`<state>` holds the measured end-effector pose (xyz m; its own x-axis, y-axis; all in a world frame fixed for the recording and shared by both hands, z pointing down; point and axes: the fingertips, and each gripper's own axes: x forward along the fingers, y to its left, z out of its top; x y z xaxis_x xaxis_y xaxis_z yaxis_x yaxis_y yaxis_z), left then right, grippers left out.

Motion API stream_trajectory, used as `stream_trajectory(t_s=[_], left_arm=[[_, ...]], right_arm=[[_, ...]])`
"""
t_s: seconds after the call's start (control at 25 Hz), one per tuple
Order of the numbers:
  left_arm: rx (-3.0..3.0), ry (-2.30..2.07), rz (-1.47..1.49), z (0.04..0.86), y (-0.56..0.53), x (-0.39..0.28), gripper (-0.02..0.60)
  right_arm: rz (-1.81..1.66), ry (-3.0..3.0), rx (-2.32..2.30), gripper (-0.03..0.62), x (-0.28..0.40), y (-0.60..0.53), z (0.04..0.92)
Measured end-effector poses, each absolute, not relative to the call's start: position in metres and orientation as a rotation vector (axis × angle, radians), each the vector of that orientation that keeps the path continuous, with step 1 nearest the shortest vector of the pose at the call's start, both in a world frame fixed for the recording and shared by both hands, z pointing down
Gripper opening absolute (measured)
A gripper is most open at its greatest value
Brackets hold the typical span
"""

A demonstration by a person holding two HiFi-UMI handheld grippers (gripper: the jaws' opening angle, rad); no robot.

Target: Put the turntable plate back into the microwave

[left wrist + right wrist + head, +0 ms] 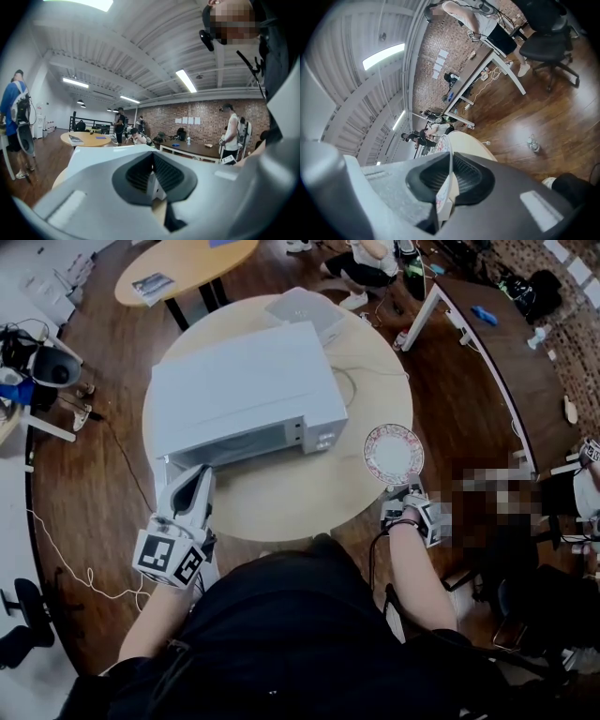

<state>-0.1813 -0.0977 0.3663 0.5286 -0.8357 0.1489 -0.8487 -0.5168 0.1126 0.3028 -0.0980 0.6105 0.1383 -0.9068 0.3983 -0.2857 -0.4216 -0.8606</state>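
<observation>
Presently, your right gripper [405,491] is clamped on the near rim of the turntable plate [394,454]. The right gripper view confirms it: the plate [449,161] runs edge-on through the jaws, and both dark pads of the gripper [449,176] press on it. In the head view the plate faces up, a pale disc with a patterned reddish border. It is held over the right side of the round table [281,502], close to that edge. It sits just right of the microwave [239,395], beside its front right corner and apart from it. It is outside the oven.

Your left gripper [200,474] is at the microwave's front left corner, its tips close against the lower front face. In the left gripper view its jaws [152,161] are drawn together at the tips, and nothing is seen gripped between them. Some white casing and tan tabletop show through the slit beneath. The microwave's white top [103,157] fills the ground just beyond.

The microwave stands near the table's centre, front towards you. From the head view I cannot tell whether its door is open or closed.
</observation>
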Motion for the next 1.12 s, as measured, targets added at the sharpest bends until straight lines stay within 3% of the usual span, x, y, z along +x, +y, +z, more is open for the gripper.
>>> stream_trajectory(t_s=[1.12], left_arm=[[2.603, -1.425, 0.078, 0.369, -0.063, -0.203, 0.005]], right_arm=[[-1.315, 1.223, -1.761, 0.023, 0.254, -0.071, 0.598]])
